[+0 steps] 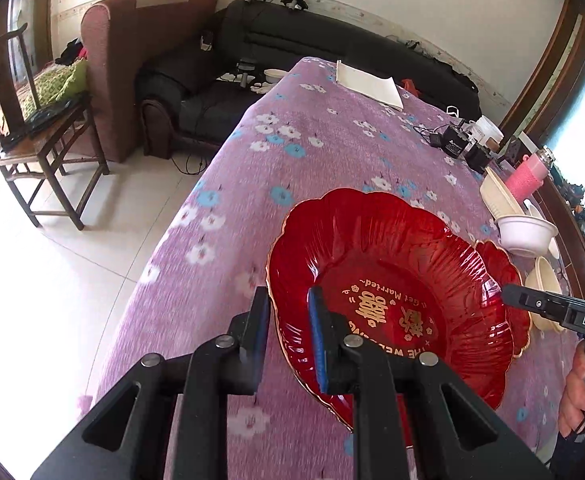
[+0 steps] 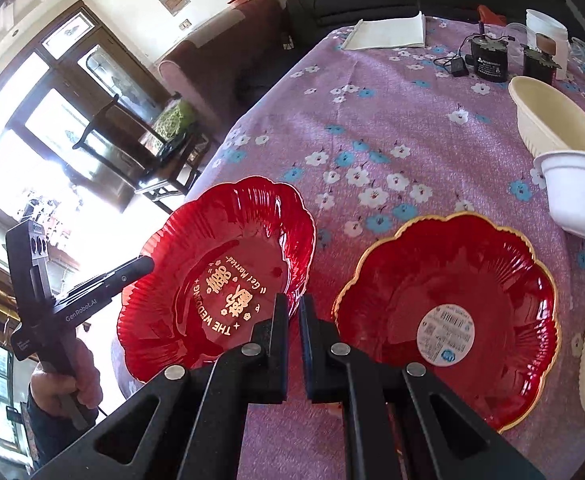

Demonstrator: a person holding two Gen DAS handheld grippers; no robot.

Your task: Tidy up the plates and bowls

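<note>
A red scalloped plate with gold lettering [image 1: 376, 276] [image 2: 220, 276] is lifted and tilted above the purple flowered tablecloth [image 1: 312, 168]. My left gripper [image 1: 290, 300] straddles its near rim, jaws a little apart. My right gripper [image 2: 292, 304] is nearly shut on its opposite rim; it also shows in the left wrist view [image 1: 506, 294]. A second red plate with a gold rim and a round label [image 2: 452, 320] lies on the cloth to the right, partly hidden behind the first in the left wrist view [image 1: 508, 272].
A white bowl [image 2: 580, 196] [image 1: 526, 234] and cream oval dishes [image 2: 552, 120] [image 1: 500, 196] sit at the right. Black adapters with cables [image 2: 488, 62] and a white notepad [image 2: 388, 32] lie further back. The table's left edge drops to a tiled floor [image 1: 72, 248].
</note>
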